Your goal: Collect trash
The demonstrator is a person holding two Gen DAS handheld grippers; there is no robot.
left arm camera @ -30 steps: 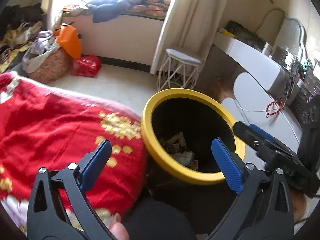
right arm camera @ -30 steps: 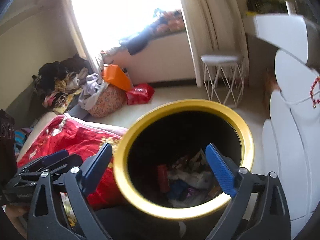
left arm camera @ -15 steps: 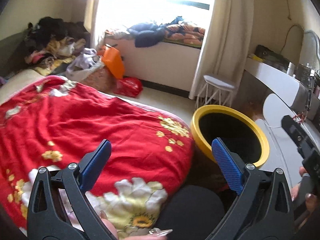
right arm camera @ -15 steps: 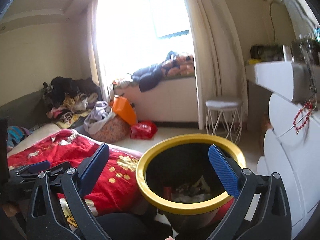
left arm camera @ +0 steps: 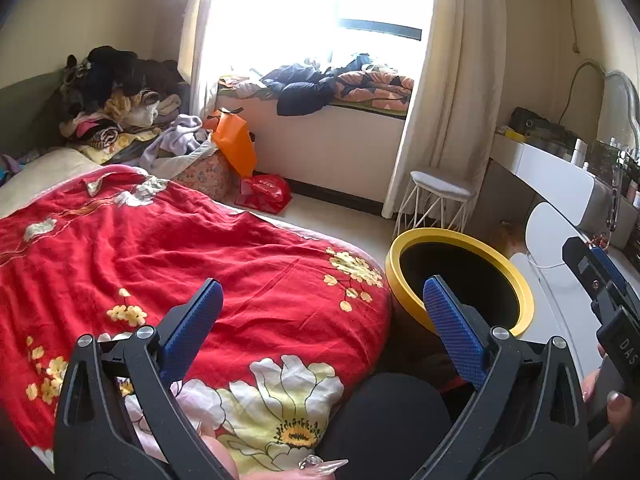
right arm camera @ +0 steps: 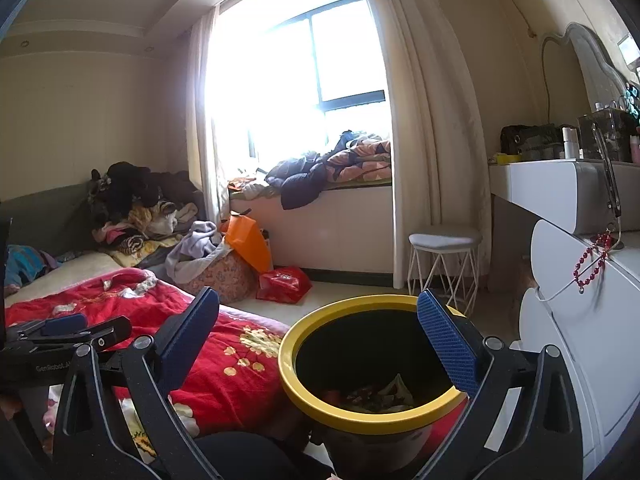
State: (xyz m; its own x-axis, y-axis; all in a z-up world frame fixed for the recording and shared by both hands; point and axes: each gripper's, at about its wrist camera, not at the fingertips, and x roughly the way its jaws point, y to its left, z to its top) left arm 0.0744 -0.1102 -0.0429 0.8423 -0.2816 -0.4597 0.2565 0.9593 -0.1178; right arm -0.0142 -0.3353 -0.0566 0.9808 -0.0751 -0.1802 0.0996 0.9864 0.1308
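left gripper (left arm camera: pixel 320 316): jaws apart, empty, over red floral bedspread (left arm camera: pixel 180 256) | right gripper (right arm camera: pixel 320 328): jaws apart, empty, above yellow-rimmed trash bin (right arm camera: pixel 360 420) right of bed | bin holds wrappers | risk: leg beside bin could tip it

Both grippers, the left gripper (left arm camera: pixel 320 318) and the right gripper (right arm camera: pixel 318 330), are black plastic frames with silver screws and blue textured pads (left arm camera: pixel 452 330). Long pointed nails (left arm camera: pixel 324 465) show; white lettering marks the housings.
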